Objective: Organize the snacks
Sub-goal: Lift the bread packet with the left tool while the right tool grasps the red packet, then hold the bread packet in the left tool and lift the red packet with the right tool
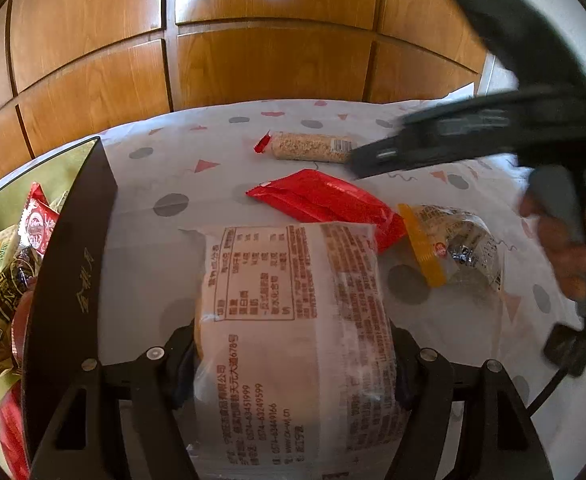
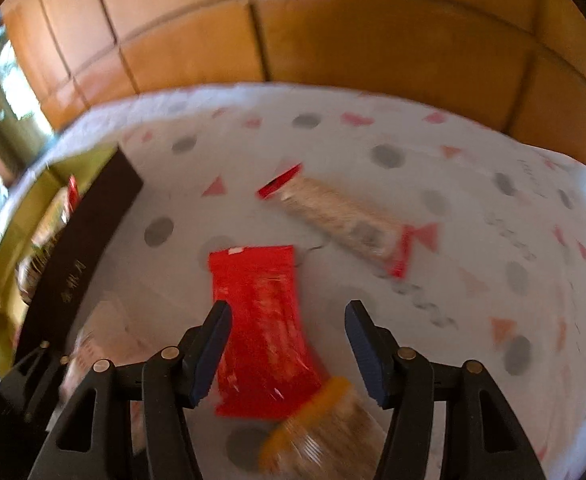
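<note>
My left gripper [image 1: 295, 364] is shut on a large pale-pink snack packet [image 1: 293, 320] with red print, held just right of the dark box [image 1: 69, 272]. The box holds several snack packs [image 1: 9, 264]. On the cloth lie a red packet [image 1: 325, 200], a clear packet with an orange end [image 1: 449, 240] and a sesame bar [image 1: 311, 146]. My right gripper [image 2: 289, 344] is open above the red packet [image 2: 261, 328], with the orange-ended packet [image 2: 325, 428] below it and the sesame bar [image 2: 341, 218] beyond. It also shows in the left wrist view [image 1: 357, 164].
A white cloth with grey dots and pink triangles [image 1: 181, 168] covers the table. Wooden cabinet panels [image 1: 253, 48] stand behind it. The box's dark side wall [image 2: 81, 256] runs along the left.
</note>
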`<state>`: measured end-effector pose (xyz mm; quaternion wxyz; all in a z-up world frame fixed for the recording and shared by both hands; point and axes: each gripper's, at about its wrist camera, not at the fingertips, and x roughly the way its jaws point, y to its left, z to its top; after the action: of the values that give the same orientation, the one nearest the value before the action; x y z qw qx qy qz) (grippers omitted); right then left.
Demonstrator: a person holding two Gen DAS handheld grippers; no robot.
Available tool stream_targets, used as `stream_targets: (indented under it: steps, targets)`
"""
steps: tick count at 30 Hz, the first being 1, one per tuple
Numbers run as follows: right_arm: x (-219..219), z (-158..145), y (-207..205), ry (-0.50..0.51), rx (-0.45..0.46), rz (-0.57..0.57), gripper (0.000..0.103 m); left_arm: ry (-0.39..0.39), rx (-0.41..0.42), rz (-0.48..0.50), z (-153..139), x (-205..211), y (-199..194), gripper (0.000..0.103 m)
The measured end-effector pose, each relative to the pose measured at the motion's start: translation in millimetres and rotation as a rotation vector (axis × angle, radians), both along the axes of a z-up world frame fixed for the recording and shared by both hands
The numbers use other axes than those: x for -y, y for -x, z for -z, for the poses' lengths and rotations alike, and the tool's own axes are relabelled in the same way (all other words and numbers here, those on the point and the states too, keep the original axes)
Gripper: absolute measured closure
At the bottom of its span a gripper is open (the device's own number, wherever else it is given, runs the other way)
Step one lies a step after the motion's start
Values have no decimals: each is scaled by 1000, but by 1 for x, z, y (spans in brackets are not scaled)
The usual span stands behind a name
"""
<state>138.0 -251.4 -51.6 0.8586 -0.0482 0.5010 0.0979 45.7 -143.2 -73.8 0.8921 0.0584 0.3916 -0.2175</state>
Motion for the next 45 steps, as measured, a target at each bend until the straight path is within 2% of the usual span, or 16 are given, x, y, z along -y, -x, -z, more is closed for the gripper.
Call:
stream_targets:
  steps: [2, 5, 7, 9, 14, 17, 22, 25, 28, 31, 34, 38, 42, 45]
  targets:
    - [-12, 10, -7, 17, -34, -41, 38, 1, 8, 1, 0, -1, 2, 30]
    - [-17, 14, -13, 26, -36, -49, 38, 9, 16, 2, 1, -2, 3, 30]
    - [-17, 15, -11, 55, -22, -42, 48, 16, 15, 1, 2, -3, 4, 30]
    - [-16, 14, -11, 61, -11, -45, 61, 18, 18, 2, 2, -4, 5, 30]
    - [-8, 5, -8, 106, 54, 18, 66, 17, 20, 4, 4, -7, 3, 30]
    - [1, -19, 0, 58, 141, 69, 65, 20, 20, 4, 5, -7, 3, 30]
    - [32, -68, 16, -78, 287, 198, 65, 17, 20, 6, 6, -7, 1, 29]
    - [61, -88, 25, -146, 329, 305, 65, 13, 22, 6, 6, -5, 1, 29]
    - [101, -95, 40, -162, 319, 409, 65, 13, 21, 7, 6, -5, -1, 29]
    - [130, -86, 49, -88, 272, 492, 65, 11, 22, 7, 7, -4, -1, 29]
    - [153, -59, 59, 21, 190, 563, 65, 9, 23, 7, 7, -4, -1, 29]
    - [166, -7, 78, 90, 89, 611, 65, 5, 25, 7, 8, -3, -1, 28]
    - [156, 0, 102, 135, 222, 603, 64, -4, 26, 7, 8, -2, -1, 28]
    - [153, 0, 102, 142, 238, 606, 63, -10, 29, 8, 9, -1, -1, 28]
